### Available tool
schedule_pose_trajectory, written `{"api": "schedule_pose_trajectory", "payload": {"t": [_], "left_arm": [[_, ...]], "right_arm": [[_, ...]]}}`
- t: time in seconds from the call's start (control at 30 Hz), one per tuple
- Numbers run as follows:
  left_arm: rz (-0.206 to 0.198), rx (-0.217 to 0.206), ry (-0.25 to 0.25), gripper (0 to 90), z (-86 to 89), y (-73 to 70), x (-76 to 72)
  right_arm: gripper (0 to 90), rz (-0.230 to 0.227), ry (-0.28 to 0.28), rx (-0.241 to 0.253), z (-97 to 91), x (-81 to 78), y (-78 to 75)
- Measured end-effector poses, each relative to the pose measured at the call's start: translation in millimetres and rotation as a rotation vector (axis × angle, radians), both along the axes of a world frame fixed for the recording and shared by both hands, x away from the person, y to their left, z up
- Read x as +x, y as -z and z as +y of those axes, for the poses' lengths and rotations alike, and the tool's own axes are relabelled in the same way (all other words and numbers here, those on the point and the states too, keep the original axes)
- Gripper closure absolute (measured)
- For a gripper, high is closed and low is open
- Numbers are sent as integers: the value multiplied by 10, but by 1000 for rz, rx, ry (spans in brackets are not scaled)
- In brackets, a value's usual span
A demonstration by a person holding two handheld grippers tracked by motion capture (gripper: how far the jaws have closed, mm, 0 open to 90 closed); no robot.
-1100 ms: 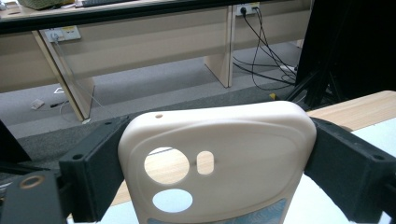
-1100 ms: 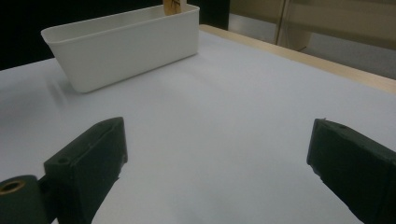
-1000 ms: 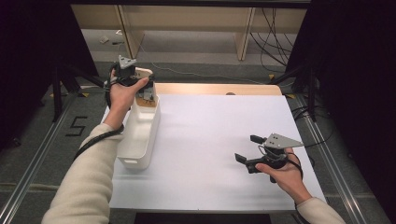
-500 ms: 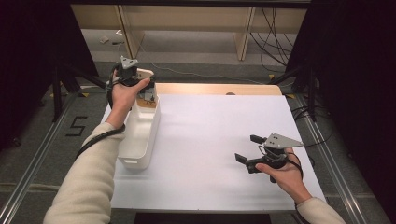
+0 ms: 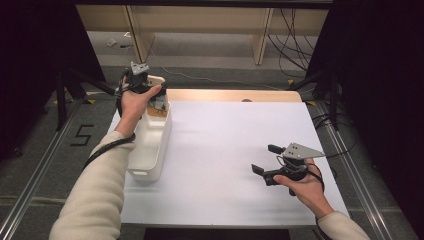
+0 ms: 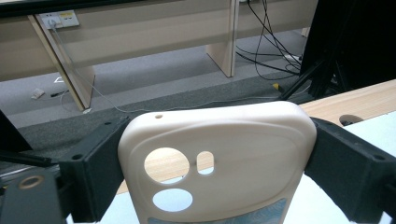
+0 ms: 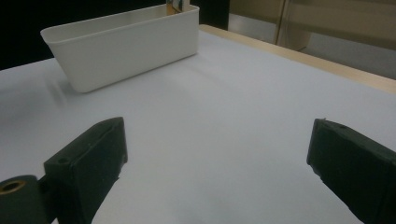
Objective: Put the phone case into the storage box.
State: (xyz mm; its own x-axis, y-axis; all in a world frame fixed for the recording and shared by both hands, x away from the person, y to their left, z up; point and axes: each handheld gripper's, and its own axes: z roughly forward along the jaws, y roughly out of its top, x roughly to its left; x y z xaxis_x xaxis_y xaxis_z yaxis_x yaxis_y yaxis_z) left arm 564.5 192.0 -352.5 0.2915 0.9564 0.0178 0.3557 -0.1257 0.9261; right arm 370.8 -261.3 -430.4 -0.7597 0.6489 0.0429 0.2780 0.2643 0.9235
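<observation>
A cream phone case (image 6: 243, 130) with camera cutouts stands upright between the jaws of my left gripper (image 6: 217, 140), and both black pads press on its sides. Seen from above, the left gripper (image 5: 141, 82) hovers over the far end of a white plastic bin (image 5: 152, 150) at the table's left side, with the case's pale edge (image 5: 156, 79) showing beside the hand. My right gripper (image 5: 266, 159) rests low over the white table (image 5: 225, 130) at the front right, jaws wide apart with nothing between them. From the right gripper (image 7: 219, 140) the bin (image 7: 126, 44) lies ahead to the left.
Something small and brownish (image 5: 158, 113) lies in the bin's far end. A wooden strip (image 5: 235, 95) runs along the table's far edge. Dark stands and cables (image 5: 325, 85) flank the table, and wooden furniture legs (image 5: 260, 35) stand on the floor beyond.
</observation>
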Motion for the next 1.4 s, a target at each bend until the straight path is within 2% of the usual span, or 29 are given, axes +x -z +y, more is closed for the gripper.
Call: {"api": "schedule_pose_trajectory", "payload": {"t": [1.4], "left_arm": [[38, 6, -8, 104, -17, 149, 81]], "right_arm": [[58, -3, -5, 9, 2, -4, -8]]}}
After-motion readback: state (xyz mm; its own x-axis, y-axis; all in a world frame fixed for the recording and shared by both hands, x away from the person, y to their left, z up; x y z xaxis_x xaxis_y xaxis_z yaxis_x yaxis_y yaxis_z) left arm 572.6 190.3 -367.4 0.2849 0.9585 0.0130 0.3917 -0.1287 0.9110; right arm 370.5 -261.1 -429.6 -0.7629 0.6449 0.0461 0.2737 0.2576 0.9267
